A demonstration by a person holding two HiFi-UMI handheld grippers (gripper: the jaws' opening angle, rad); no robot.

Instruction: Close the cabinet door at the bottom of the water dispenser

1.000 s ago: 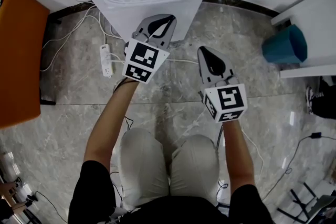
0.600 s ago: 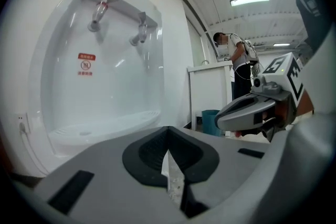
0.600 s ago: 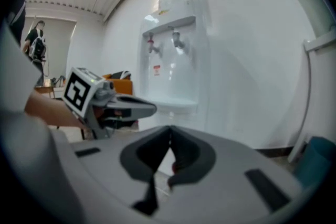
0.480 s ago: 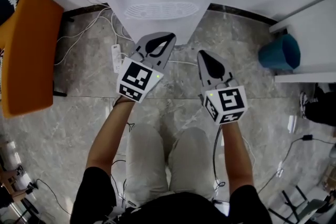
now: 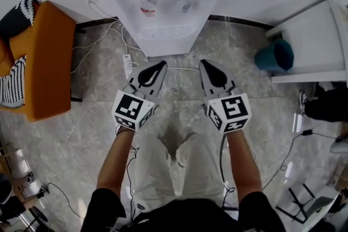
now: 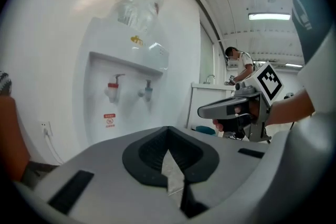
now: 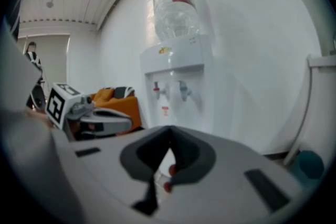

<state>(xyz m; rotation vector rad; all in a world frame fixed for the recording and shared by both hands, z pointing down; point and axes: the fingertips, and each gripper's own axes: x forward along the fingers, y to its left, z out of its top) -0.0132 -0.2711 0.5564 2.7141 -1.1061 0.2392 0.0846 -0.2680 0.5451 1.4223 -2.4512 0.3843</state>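
1. One white water dispenser stands upright against the far wall. Its cabinet door is the low front panel under the drip tray. From above it shows only as a narrow strip, and no leaf juts over the floor, so I judge it shut.
2. Both grippers sit on the near side of that panel, close to it but apart. The left gripper lines up with the panel and is nearer. The right gripper sits just right of the base.
3. Both claws are clenched tip to tip, with nothing between them.
4. Casing: boxy, smooth, glossy plastic. A clear round bottle stands on top, with a red tap and a blue tap below.
5. Outward lie a polished marble floor, a white power strip at left, an orange chair far left, and a teal bin at right.
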